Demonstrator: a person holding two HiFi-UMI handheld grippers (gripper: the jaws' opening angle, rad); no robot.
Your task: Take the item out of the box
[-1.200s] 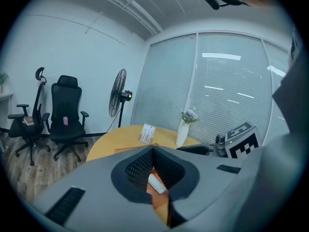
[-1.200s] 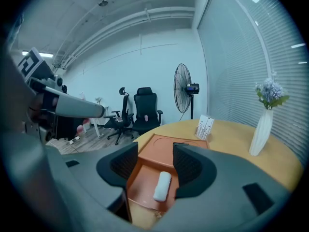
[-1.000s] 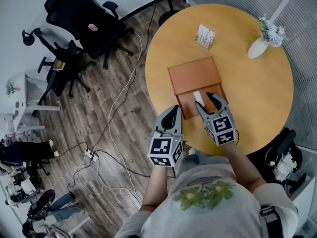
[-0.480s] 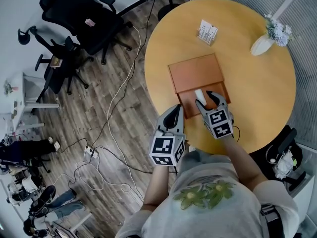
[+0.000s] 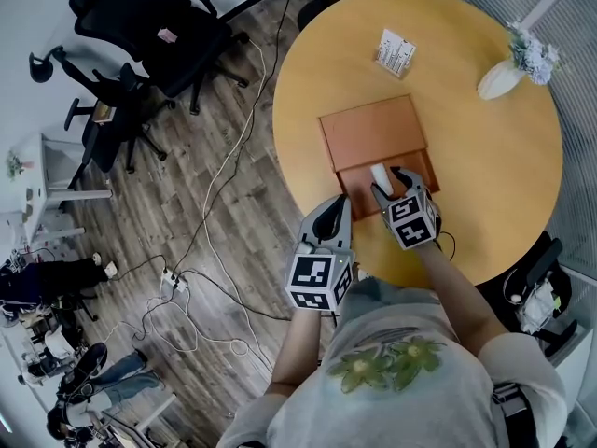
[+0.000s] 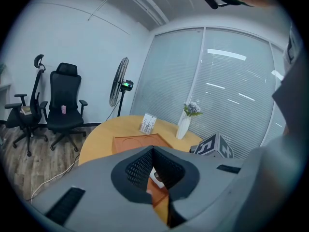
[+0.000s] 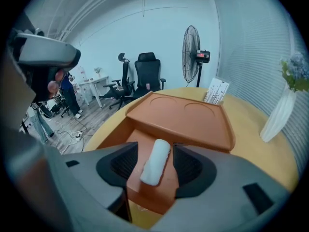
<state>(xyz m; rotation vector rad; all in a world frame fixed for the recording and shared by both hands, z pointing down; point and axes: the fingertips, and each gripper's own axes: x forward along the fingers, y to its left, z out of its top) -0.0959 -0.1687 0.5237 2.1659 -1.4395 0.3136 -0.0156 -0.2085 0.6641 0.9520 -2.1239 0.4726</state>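
Observation:
An orange-brown box (image 5: 359,194) lies on the round table, its lid (image 5: 373,131) flipped open toward the far side. A small white roll (image 5: 378,175) rests in the open tray. My right gripper (image 5: 392,181) is lowered over the tray, open, one finger on each side of the roll. In the right gripper view the roll (image 7: 155,161) lies lengthwise between the pads (image 7: 123,164) with a narrow gap on each side. My left gripper (image 5: 333,211) hovers at the table's near edge, left of the box, shut and holding nothing.
The wooden table (image 5: 485,157) also carries a white vase with flowers (image 5: 508,71) at the far right and a small card stand (image 5: 395,52) behind the lid. Black office chairs (image 5: 168,31) and loose cables (image 5: 210,213) are on the floor to the left.
My right gripper has edged forward over the tray, so the roll now sits between its fingers. The left gripper has hardly moved.

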